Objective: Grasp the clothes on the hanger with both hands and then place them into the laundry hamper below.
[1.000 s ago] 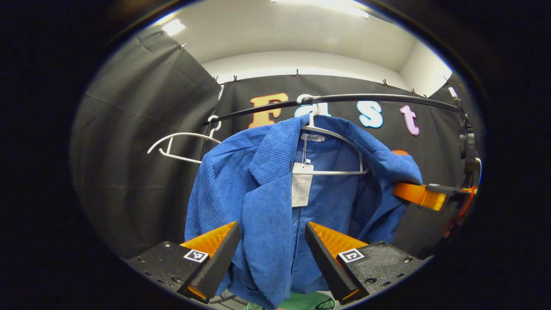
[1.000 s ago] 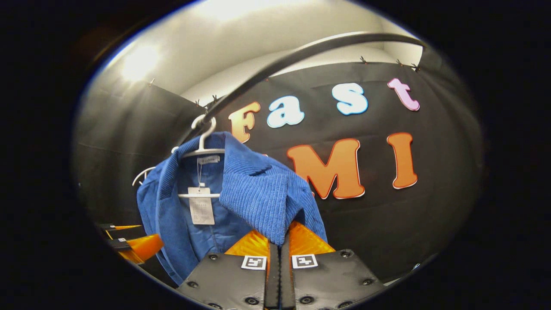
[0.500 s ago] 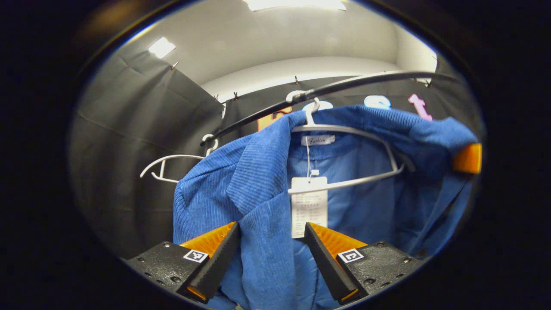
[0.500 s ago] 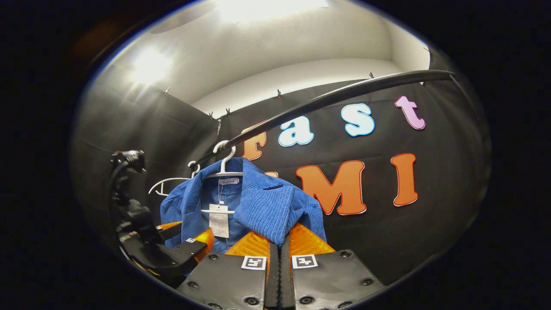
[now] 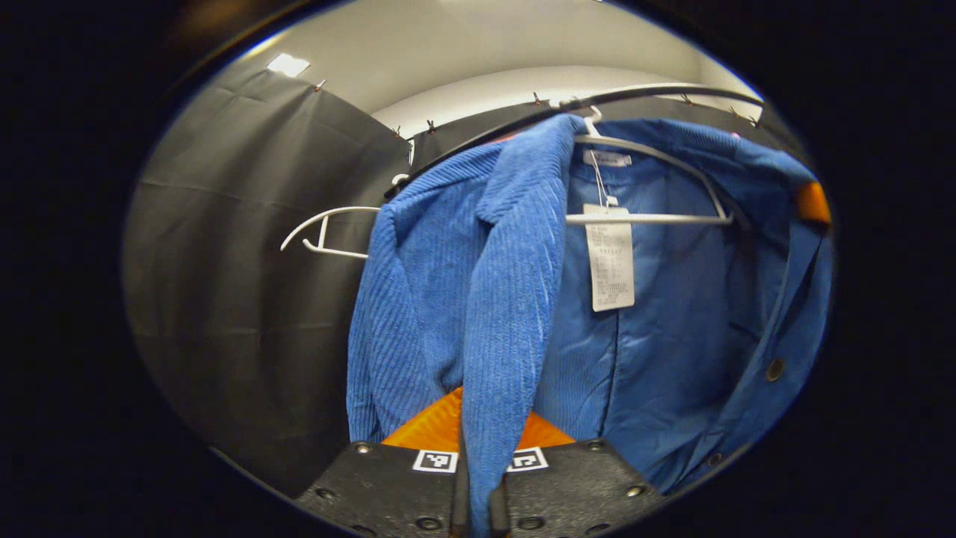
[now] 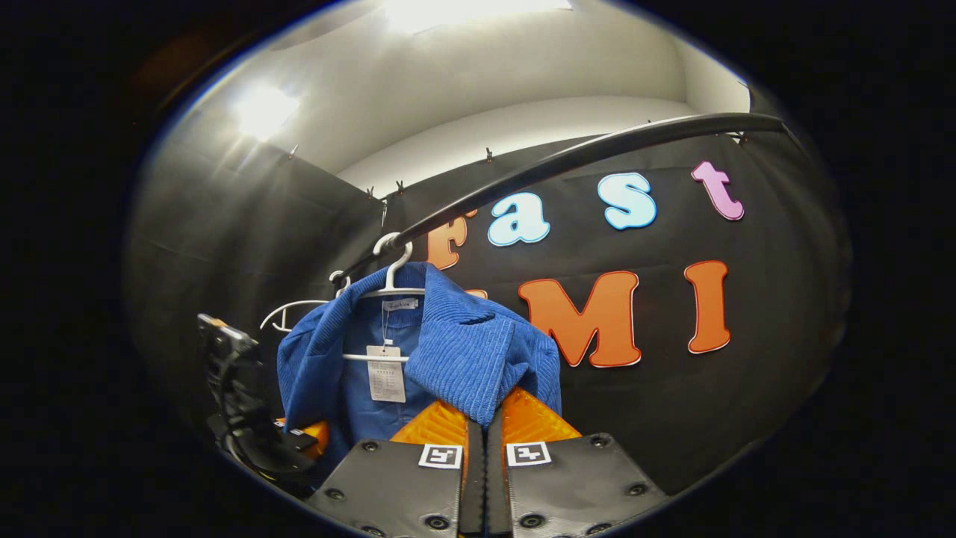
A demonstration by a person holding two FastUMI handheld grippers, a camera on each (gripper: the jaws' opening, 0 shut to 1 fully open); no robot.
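- Jacket (image 5: 478, 269), blue corduroy, hangs on a white hanger (image 5: 648, 218) whose hook is over the dark rail (image 6: 582, 155), at the far side of the booth; in the right gripper view it sits left of centre, against the black wall
- left tool (image 5: 478, 441): fingers together, clamped on the jacket's left front edge, which runs down between them in the left gripper view; a paper tag (image 5: 610, 258) dangles inside the open front, just right of that edge
- right tool (image 6: 484, 426): fingers together on a fold of the jacket's right shoulder or lapel, the cloth bunched just above the tips in the right gripper view; the same tool shows as a small patch at the jacket's far right edge in the left gripper view
- left tool also appears low on the left of the right gripper view, at the jacket's left hem
- a second hanger (image 5: 328, 233), bare, hangs on the rail to the left
- done, as I judge: both grasps are made; the first half of the task looks complete
- left: the jacket is not yet off its hanger; it must be drawn off the shoulders, lowered, and dropped in the hamper; where the hamper stands I cannot tell
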